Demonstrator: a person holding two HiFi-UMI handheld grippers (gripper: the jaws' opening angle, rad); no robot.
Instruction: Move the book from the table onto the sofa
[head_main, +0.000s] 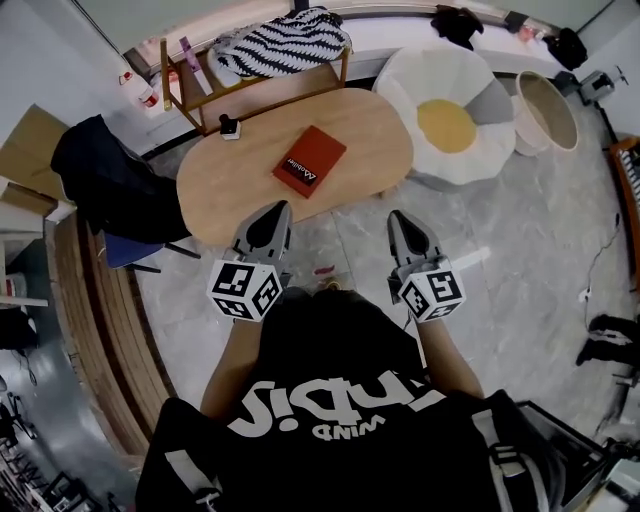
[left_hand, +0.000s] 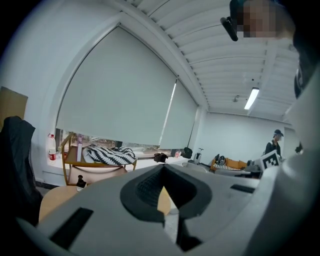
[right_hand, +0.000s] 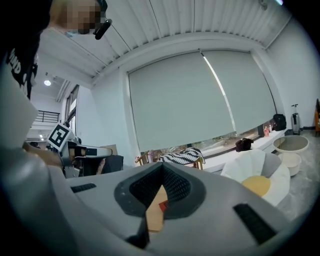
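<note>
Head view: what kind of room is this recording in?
Probably a lounge corner of a studio or office: an oval wooden table, a fried-egg-shaped sofa and a wooden rack.

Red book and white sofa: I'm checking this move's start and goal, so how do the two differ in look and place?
The book is red, flat and rectangular; the sofa is white with a yellow centre, round and puffy. The book lies on the wooden table; the sofa sits on the floor to the table's right in the head view. The book is far smaller than the sofa. Shared: nothing rests on either.
</note>
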